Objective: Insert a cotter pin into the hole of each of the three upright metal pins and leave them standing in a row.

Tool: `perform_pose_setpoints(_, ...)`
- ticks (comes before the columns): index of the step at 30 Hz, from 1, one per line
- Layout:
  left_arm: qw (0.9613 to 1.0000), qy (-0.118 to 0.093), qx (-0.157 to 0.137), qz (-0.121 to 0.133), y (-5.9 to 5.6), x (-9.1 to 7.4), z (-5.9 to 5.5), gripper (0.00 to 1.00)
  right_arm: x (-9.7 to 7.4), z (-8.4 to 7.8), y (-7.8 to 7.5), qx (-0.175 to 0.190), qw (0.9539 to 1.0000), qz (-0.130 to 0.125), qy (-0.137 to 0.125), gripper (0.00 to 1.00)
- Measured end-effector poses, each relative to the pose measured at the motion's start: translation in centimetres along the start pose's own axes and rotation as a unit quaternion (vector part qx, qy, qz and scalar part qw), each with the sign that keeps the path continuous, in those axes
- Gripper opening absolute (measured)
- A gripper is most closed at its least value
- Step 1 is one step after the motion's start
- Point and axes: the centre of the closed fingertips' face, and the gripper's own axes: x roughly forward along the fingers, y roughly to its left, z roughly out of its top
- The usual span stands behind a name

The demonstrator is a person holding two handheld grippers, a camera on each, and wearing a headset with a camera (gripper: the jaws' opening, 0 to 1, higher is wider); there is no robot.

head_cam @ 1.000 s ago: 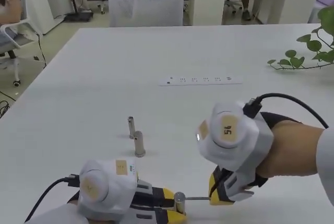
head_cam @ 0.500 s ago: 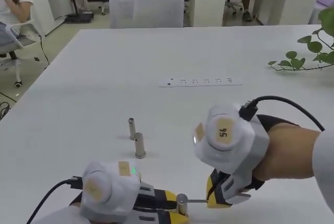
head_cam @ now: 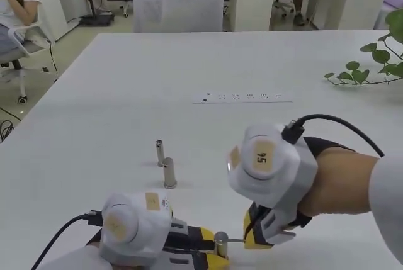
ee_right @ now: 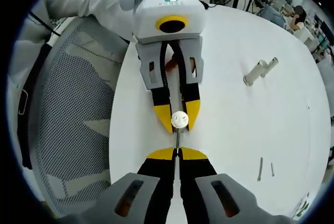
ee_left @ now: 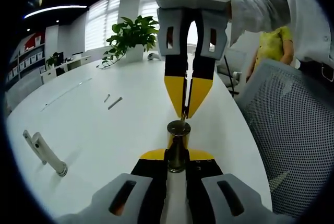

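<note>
white surface (head_cam: 189, 75) in an open office, desks and chairs behind; two tools meet at its near edge.
the left tool (head_cam: 211, 254) is clamped on a short upright silver metal pin (head_cam: 220, 240). facing it, the right tool (head_cam: 255, 240) pinches a thin wire cotter pin (ee_right: 177, 138) whose tip reaches the pin's head straight ahead of its jaws. a second metal pin (head_cam: 168, 174) and a third, slimmer metal pin (head_cam: 159, 153) stand together beyond the left tool, well apart from it. a loose cotter pin (ee_right: 260, 168) lies off to the right tool's right.
</note>
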Motion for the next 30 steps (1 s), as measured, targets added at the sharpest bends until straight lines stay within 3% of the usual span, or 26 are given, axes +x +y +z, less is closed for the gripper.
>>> perform_pose_setpoints(30, 1.0000, -0.004, -0.002, -0.003, -0.2, 0.3, 0.1, 0.10, 0.5, 1.8, -0.1, -0.011, 0.9999, 0.002, -0.002, 0.03)
